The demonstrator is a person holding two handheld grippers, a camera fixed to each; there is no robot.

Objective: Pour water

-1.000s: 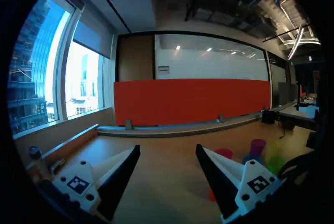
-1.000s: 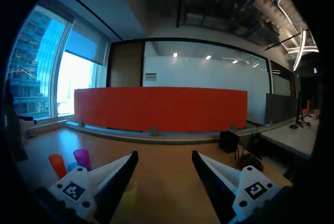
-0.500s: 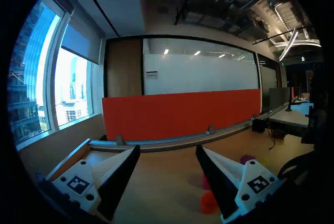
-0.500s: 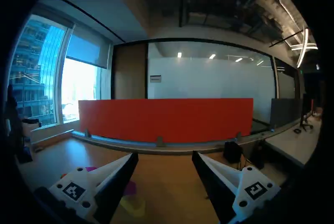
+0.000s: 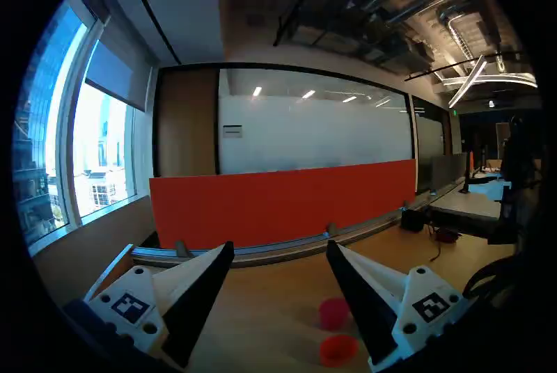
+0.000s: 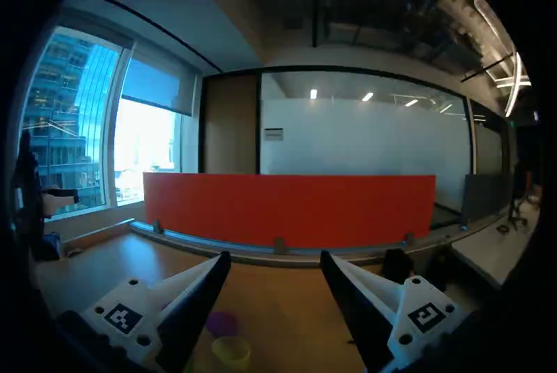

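1. Risk: both claws aim high across the table (image 5: 278,303), so a blind descent could well topple the light cups.
2. The left claw (image 5: 278,246) is wide, empty and level, facing the orange partition (image 5: 278,199); red cups (image 5: 334,312) sit at 5 o'clock beneath.
3. The right claw (image 6: 273,256) is wide, empty and level; purple cup (image 6: 221,323) and yellow cup (image 6: 232,352) sit at 7 o'clock.

Two red cups (image 5: 334,312), purple cup (image 6: 221,323), yellow cup (image 6: 231,352)

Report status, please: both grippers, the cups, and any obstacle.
Left gripper open, empty. Right gripper open, empty. Red cup and yellow cup upright on desk, untouched. No obstacle seen near cups.
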